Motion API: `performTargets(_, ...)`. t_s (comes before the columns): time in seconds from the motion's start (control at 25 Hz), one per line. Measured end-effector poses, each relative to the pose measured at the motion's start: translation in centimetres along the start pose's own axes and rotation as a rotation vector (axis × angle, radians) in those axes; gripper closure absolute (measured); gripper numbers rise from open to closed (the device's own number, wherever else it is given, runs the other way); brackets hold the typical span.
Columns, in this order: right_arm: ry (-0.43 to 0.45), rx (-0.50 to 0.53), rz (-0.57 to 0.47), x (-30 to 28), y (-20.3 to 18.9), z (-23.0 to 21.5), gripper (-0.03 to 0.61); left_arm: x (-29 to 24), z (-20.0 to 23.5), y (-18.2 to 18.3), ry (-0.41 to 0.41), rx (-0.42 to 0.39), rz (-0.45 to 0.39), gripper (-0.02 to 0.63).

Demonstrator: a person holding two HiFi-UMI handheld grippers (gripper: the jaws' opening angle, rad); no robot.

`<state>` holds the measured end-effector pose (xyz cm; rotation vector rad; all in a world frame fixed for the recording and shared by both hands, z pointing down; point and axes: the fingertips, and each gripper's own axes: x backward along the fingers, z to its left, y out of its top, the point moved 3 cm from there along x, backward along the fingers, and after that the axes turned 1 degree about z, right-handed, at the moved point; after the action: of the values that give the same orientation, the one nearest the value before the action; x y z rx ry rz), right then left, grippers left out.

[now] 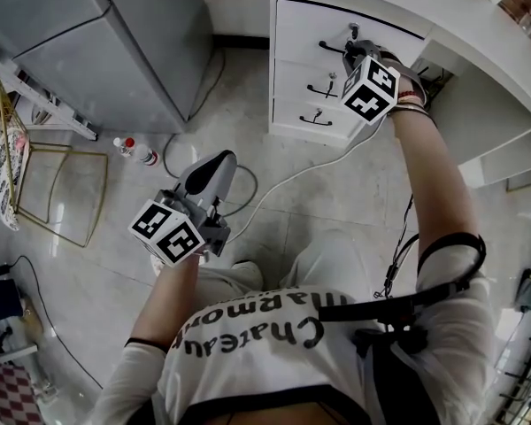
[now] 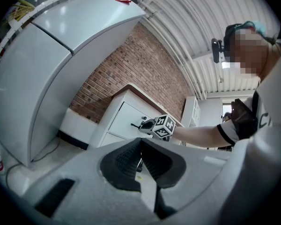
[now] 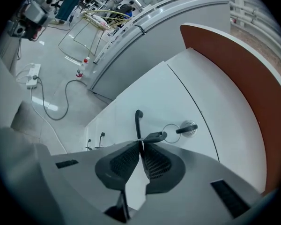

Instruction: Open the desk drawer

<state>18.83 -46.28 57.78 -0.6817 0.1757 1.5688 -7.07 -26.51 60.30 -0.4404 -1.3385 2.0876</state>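
Right gripper [image 3: 141, 144] clamped on drawer handle [image 3: 138, 123].

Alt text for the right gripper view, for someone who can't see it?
The right hand-held gripper is shut on the dark handle of a white desk drawer, seen close up. A key sits in the lock beside the handle; two more handles and a grey fridge lie beyond.

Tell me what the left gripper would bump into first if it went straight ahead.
Probably the white top drawer front, beside the right gripper gripping its handle; nothing nearer shows in that line, though depth is unclear.
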Motion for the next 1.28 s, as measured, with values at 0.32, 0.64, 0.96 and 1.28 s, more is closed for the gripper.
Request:
performTargets(0.32,0.046,-0.062,-0.050,2.0,0.3,1.0,0.545,0.1,0.4,0.4,-0.005,0.010,-0.024,0.598)
performTargets(0.64,0.065,-0.068,-0.071,3.8,0.6,2.3,0.545,-0.7,0.6,0.2,-0.020,0.022,-0.034,0.598)
performTargets(0.96,0.091,-0.050,-0.078,5.0,0.5,3.9,0.545,-1.3,0.3,-0.3,-0.020,0.013,-0.024,0.598)
performTargets(1.28,0.117,-0.027,-0.100,5.9,0.2,6.7,0.546,-1.9,-0.5,-0.7,-0.026,-0.020,-0.004,0.598)
